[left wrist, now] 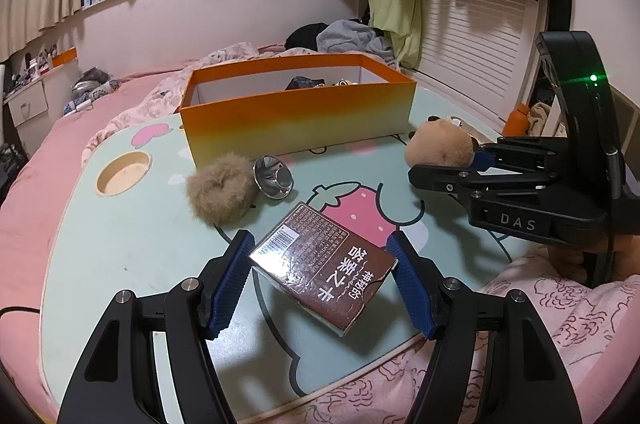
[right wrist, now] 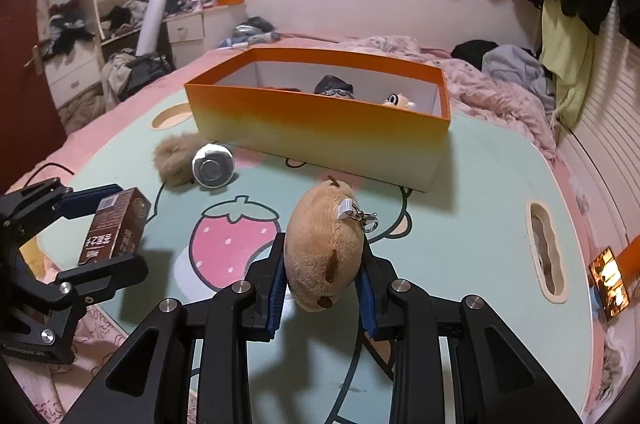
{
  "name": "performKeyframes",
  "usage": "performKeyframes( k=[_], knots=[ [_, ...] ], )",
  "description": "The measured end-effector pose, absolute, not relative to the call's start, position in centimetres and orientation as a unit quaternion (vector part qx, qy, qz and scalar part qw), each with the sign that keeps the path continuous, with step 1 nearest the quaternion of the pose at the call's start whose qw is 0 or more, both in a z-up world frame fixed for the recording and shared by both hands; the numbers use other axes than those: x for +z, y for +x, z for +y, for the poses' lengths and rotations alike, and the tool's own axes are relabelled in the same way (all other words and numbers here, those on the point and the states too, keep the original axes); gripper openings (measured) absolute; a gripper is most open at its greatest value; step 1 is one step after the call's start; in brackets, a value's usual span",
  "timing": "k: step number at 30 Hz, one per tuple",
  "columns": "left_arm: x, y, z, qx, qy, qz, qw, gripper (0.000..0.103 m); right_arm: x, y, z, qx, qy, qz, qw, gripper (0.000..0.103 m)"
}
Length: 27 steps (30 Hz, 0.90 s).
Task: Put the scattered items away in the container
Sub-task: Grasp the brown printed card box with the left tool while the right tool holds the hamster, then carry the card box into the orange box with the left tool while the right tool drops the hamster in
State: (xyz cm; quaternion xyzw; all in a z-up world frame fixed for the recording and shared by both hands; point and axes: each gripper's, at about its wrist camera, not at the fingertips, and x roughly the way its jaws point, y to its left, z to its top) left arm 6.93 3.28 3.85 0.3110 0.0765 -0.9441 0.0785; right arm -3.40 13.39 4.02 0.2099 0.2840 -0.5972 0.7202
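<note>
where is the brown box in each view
Left wrist view: the brown box sits low in the middle, between the left tool's blue pads.
Right wrist view: the same box is at the left edge, clamped in that tool.
Shared landmark: the orange container stands behind it in both.

Orange box (right wrist: pixel 320 120) contents mostly hidden behind wall.

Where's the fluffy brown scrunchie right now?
The fluffy brown scrunchie lies on the table, touching the silver round thing, just before the orange box.
</note>
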Motion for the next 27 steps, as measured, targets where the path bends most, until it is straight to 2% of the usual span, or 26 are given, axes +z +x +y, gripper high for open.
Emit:
performKeyframes(
  k=[27],
  knots=[
    [3.36, 6.62, 3.59, -0.94, 0.325, 0.076, 0.073, 0.069, 3.23, -3.43, 13.26, -0.593, 0.22, 0.29, 0.718, 0.029]
  ],
)
